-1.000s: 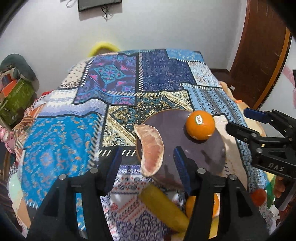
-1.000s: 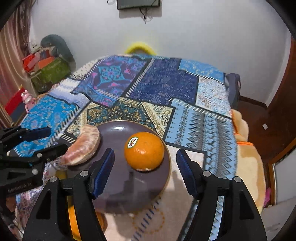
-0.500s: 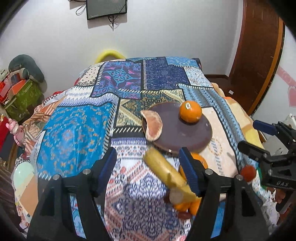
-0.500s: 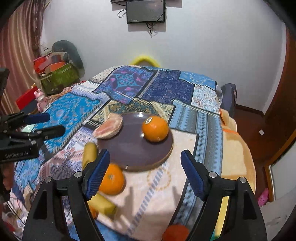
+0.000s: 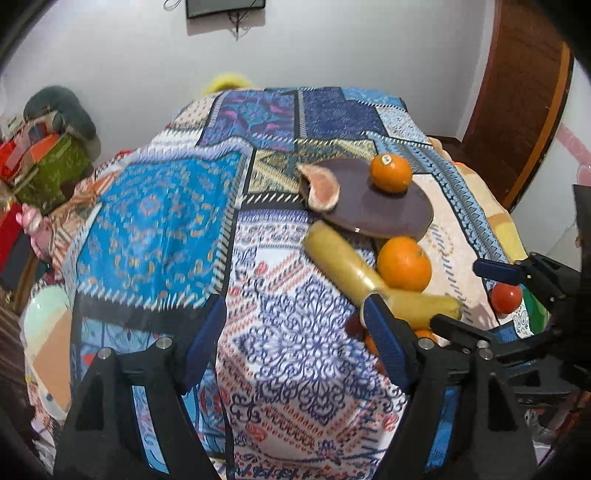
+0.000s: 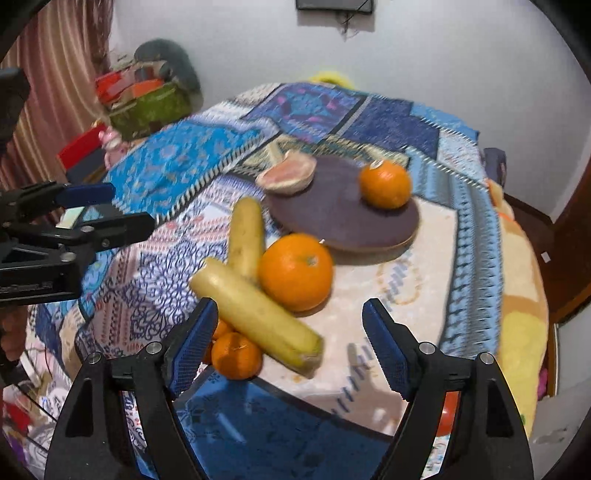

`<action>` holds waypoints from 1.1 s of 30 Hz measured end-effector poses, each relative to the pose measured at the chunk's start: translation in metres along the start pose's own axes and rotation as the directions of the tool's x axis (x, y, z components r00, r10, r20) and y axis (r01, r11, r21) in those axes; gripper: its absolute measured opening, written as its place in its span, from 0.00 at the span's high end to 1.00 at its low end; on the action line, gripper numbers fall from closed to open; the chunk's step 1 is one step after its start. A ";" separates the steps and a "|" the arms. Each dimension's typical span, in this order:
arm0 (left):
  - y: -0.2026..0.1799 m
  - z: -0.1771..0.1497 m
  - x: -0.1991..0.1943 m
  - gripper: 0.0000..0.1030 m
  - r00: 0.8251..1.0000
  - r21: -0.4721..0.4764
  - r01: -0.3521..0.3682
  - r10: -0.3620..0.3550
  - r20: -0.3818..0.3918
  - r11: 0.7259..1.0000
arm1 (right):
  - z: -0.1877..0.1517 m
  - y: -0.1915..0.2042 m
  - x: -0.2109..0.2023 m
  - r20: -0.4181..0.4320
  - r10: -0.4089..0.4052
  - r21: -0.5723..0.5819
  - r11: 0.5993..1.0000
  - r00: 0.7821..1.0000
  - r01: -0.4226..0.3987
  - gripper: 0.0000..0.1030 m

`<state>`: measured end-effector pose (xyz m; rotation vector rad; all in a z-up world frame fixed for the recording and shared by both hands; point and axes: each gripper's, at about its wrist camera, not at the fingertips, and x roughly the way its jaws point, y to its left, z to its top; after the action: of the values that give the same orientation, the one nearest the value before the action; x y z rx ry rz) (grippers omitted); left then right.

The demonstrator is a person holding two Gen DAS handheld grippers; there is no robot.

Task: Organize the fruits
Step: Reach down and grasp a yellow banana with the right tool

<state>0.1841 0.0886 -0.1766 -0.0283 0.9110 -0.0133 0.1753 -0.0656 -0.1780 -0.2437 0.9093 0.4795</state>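
Observation:
A dark round plate [image 5: 384, 210] [image 6: 332, 218] lies on the patterned bedspread. On it sit a stickered orange [image 5: 390, 172] [image 6: 385, 183] and a pomelo wedge [image 5: 320, 186] [image 6: 286, 173]. In front of the plate lie a bigger orange [image 5: 403, 263] [image 6: 295, 271], two yellow bananas [image 5: 341, 260] [image 6: 258, 314] and a small orange [image 6: 236, 355]. A red tomato [image 5: 505, 297] lies near the bed edge. My left gripper [image 5: 295, 343] is open and empty, back from the fruit. My right gripper [image 6: 288, 345] is open and empty, above the near banana.
The patterned bedspread [image 5: 159, 229] covers the bed. Bags and boxes [image 6: 147, 99] are piled at the left by the wall. A wooden door [image 5: 517, 99] stands at the right. A wall screen [image 5: 225, 7] hangs behind.
Both grippers have pulled back from the plate toward the near bed edge. The loose oranges, bananas and tomato have come into view. Both stay open.

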 end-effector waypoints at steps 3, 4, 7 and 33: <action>0.006 -0.008 0.006 0.26 1.000 -0.024 0.010 -0.010 -0.023 1.000 | -0.003 0.004 0.011 -0.032 0.003 -0.008 1.000 0.999 -0.004 0.24; 0.008 -0.010 0.009 0.26 0.999 -0.029 0.012 -0.013 -0.033 0.999 | -0.003 0.004 0.016 -0.045 0.005 -0.009 1.000 0.999 -0.005 0.24; 0.009 -0.018 0.018 0.26 0.998 -0.038 0.011 -0.013 -0.062 0.999 | -0.004 0.004 0.026 -0.077 0.016 -0.013 1.000 0.997 -0.017 0.23; -0.019 -0.022 0.025 0.26 0.995 -0.019 0.057 -0.059 -0.076 0.998 | -0.033 -0.052 -0.019 -0.041 0.050 0.120 0.992 0.998 -0.044 0.98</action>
<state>0.1822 0.0684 -0.2093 -0.0706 0.9871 -0.0608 0.1682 -0.1296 -0.1829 -0.1251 0.9844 0.4633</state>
